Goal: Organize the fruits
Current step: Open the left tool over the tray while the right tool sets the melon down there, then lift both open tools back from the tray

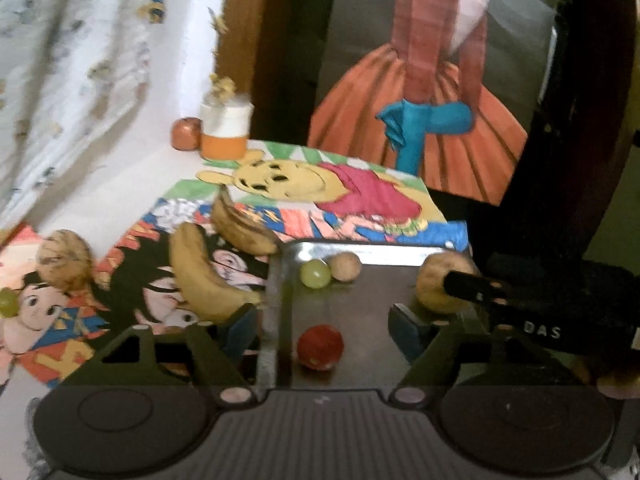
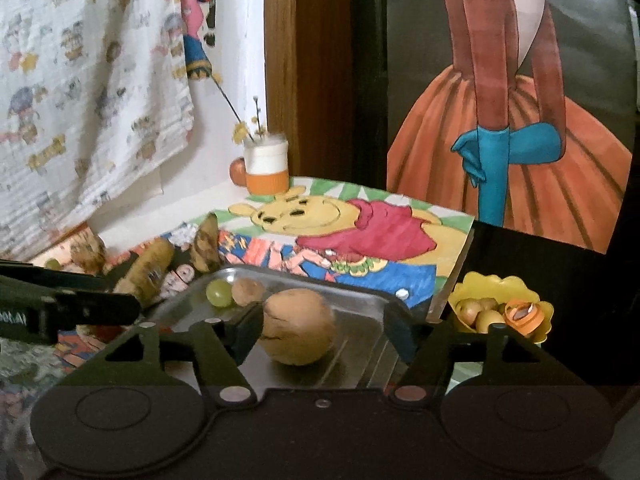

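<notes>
A steel tray (image 1: 372, 252) holds a green grape (image 1: 316, 274), a small brown fruit (image 1: 346, 266), a red fruit (image 1: 320, 346) and a large tan fruit (image 1: 438, 284). My left gripper (image 1: 320, 328) is open above the tray's left edge, the red fruit between its fingers. Two bananas (image 1: 204, 276) lie left of the tray on drawings. My right gripper (image 2: 324, 330) is open over the tray (image 2: 360, 304); the tan fruit (image 2: 298, 326) sits on the tray against its left finger (image 2: 244, 332). The grape (image 2: 219, 292) and small brown fruit (image 2: 248, 291) lie behind.
A brown fruit (image 1: 64, 258) and another grape (image 1: 7, 302) lie at far left. A white and orange jar (image 1: 225, 128) and an apple (image 1: 186, 133) stand at the back. A yellow bowl (image 2: 502, 306) of small fruits sits right of the tray.
</notes>
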{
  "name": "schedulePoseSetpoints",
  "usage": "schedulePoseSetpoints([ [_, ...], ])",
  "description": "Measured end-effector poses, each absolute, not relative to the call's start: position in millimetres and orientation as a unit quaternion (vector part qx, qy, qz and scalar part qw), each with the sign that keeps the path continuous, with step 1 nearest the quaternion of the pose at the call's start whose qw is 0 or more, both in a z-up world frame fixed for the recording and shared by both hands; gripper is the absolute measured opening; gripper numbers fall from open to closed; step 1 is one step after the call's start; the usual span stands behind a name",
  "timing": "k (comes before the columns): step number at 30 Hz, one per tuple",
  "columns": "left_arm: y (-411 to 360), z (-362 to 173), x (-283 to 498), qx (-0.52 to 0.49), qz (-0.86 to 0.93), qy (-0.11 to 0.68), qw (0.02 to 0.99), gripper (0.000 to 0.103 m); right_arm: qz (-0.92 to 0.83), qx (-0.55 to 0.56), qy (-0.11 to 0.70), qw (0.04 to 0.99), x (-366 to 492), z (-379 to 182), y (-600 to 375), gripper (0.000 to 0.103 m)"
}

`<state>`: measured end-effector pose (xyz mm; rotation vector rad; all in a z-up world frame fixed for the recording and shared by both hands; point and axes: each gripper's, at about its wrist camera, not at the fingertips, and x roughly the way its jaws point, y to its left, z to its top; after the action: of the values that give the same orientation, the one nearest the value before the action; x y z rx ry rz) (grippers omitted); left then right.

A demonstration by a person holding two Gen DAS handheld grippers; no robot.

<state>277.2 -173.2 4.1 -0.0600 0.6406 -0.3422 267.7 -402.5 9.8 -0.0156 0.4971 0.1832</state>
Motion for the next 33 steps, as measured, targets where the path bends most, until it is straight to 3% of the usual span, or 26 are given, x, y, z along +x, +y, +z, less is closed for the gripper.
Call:
schedulePoseSetpoints([
  [6, -148, 28, 256, -0.057, -0.129, 0.285, 0.948, 0.099, 0.099, -0.004, 0.212, 0.972, 238, 36, -396, 0.086],
  [9, -136, 38, 240, -0.070, -0.112, 0.270, 0.954, 0.103, 0.103, -0.001, 0.197, 0.975, 220, 50, -391, 0.093],
  [17, -110, 56, 193, -0.078, -0.076, 0.240, 0.965, 0.103, 0.117, 0.007, 0.174, 0.978, 168, 72, -369, 0.102],
  [33, -73, 66, 103, -0.059, -0.049, 0.222, 0.972, 0.103, 0.106, 0.018, 0.164, 0.980, 76, 78, -333, 0.102],
])
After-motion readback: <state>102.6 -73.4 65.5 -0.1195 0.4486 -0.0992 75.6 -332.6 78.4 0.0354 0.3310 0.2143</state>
